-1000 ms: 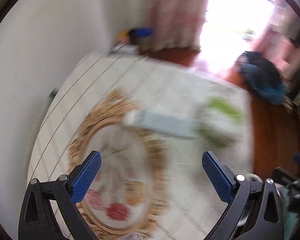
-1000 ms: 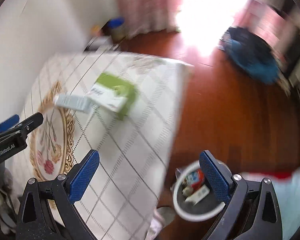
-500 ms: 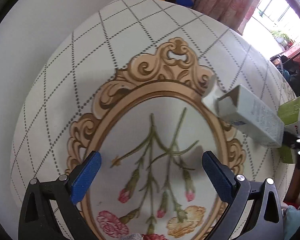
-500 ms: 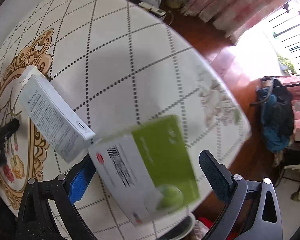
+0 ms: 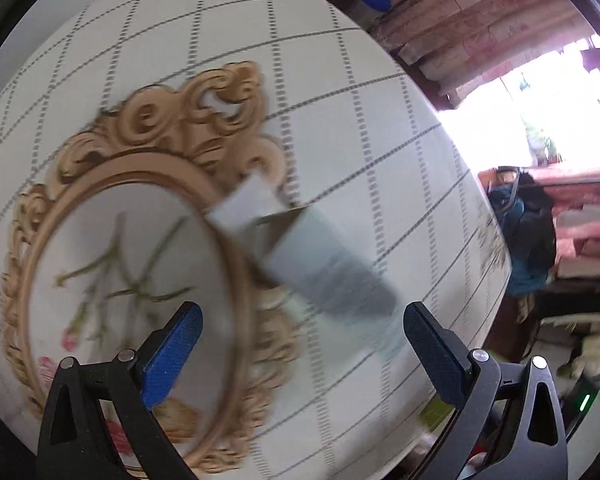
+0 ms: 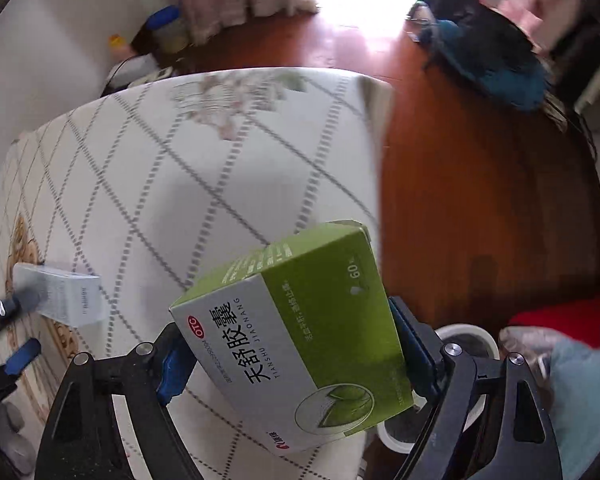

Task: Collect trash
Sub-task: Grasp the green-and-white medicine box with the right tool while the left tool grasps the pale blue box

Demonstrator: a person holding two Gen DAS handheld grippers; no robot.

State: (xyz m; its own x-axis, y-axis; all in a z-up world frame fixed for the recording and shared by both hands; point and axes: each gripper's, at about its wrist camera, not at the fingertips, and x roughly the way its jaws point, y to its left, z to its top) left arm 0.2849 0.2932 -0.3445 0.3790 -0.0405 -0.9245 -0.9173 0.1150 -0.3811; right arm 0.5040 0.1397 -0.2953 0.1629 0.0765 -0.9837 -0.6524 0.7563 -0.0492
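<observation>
My right gripper [image 6: 292, 344] is shut on a green and white medicine box [image 6: 300, 336] and holds it lifted above the table's near right corner. A long white carton [image 5: 312, 264] with an open flap lies on the white patterned tablecloth [image 5: 340, 100]; it also shows in the right wrist view [image 6: 60, 294]. My left gripper [image 5: 300, 344] is open, with the carton's near end between and just beyond its blue fingertips. The left gripper's fingers [image 6: 20, 356] show at the left edge of the right wrist view. A white-rimmed trash bin [image 6: 466, 336] stands on the floor under the box.
The table [image 6: 260, 140] stands against a white wall [image 6: 40, 40]. The wooden floor [image 6: 480, 200] lies to its right. A blue bag [image 6: 500, 60] lies on the floor near the window. Bottles and cables [image 6: 152, 52] sit in the far corner.
My right gripper closed on the green box and lifted it off the table toward the bin. My left gripper moved right, bringing the white carton between its open fingers.
</observation>
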